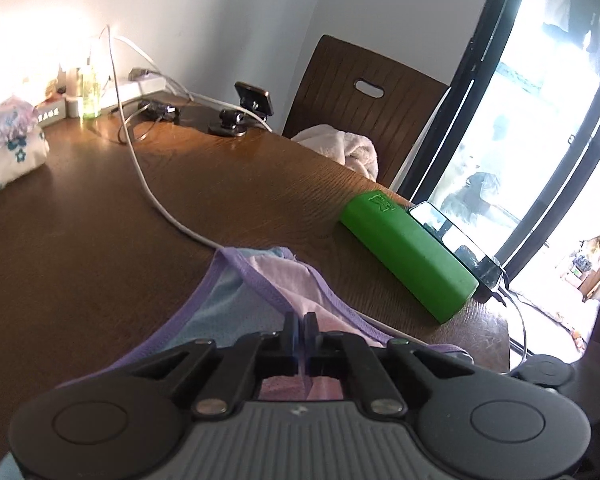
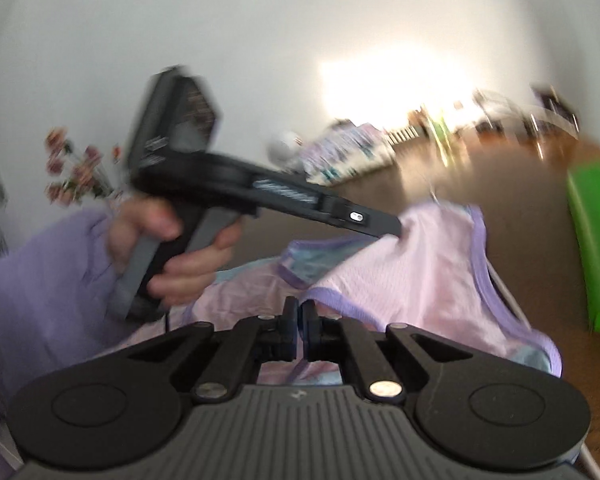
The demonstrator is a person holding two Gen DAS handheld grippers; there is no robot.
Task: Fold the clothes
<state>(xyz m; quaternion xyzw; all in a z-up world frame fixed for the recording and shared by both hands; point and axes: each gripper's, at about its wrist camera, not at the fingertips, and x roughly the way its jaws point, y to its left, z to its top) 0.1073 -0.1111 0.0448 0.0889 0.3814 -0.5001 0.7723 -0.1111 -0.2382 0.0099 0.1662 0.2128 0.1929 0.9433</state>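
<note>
A pink and light-blue garment with purple trim point(image 1: 260, 280) lies on the brown wooden table point(image 1: 80, 248). My left gripper point(image 1: 300, 322) is shut on its near edge. In the right wrist view the same garment point(image 2: 420, 272) spreads to the right. My right gripper point(image 2: 299, 312) is shut on its purple hem. The left gripper also shows in the right wrist view point(image 2: 392, 232), held by a hand in a purple sleeve, with its tip on the cloth's upper fold. That view is blurred.
A green block point(image 1: 408, 256) and a phone point(image 1: 452, 236) lie at the table's right edge. A white cable point(image 1: 140, 168) crosses the table. Folded floral clothes point(image 1: 8, 148) sit far left. A wooden chair point(image 1: 364, 92) with a towel stands behind.
</note>
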